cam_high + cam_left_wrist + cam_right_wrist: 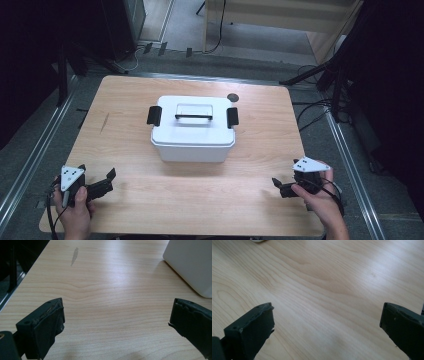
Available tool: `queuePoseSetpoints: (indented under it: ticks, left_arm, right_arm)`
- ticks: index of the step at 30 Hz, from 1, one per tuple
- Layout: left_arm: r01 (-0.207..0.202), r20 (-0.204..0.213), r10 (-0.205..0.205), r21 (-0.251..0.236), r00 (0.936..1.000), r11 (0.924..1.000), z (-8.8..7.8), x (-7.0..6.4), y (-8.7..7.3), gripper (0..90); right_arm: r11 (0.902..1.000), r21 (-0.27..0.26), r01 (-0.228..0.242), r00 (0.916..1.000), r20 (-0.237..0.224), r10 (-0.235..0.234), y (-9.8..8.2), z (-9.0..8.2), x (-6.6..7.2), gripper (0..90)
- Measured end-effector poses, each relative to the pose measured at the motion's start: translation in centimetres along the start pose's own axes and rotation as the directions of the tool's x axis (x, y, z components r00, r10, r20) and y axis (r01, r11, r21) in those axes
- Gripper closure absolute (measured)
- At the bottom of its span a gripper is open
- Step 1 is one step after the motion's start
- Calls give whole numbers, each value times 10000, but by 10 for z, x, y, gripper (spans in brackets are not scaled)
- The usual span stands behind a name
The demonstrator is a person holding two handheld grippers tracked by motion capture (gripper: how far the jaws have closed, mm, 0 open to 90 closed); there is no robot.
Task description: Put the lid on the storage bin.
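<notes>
A white lidded box (pixel 193 129) with a clear handle and two black side latches (pixel 154 115) stands in the middle of the wooden table (pixel 150 195). My left gripper (pixel 111 181) rests near the table's front left, held by a hand, its jaws wide apart with nothing between them. In the left gripper view the gripper (pixel 116 315) points over bare wood, with a corner of the box (pixel 192 262) at the upper right. My right gripper (pixel 278 186) sits at the front right, also open and empty. The right gripper view shows this gripper (pixel 327 320) above plain wood.
A small dark round spot (pixel 232 97) lies on the table behind the box. A thin dark mark (pixel 104 122) is on the wood at the left. Cables (pixel 310 107) and dark stands surround the table on the floor.
</notes>
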State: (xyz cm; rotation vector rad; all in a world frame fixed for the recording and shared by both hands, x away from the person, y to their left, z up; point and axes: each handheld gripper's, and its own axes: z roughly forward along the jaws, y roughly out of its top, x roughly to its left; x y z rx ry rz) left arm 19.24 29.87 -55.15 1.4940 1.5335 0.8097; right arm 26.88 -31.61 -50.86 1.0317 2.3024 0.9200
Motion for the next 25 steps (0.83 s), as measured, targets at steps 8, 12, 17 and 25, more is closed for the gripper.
queuePoseSetpoints:
  ticks: [8,12,17,25]
  left_arm:
    - [-1,-6,1,-31,10000,10000,0,0,0,1]
    - [-36,-11,36,-30,10000,10000,-1,-1,0,1]
    - [-2,11,2,-75,10000,10000,-1,0,-1,1]
    - [-14,7,14,-24,10000,10000,-1,-1,0,1]
  right_arm:
    - [9932,-586,-1004,9940,376,1027,-35,-8,-3,0]
    - [9862,-861,-1417,9885,411,1457,-44,-12,-6,0]
    - [9809,-1137,-1578,9850,517,1644,-49,-14,-7,0]
    - [9639,-1489,-2206,9720,487,2299,-63,-16,-10,0]
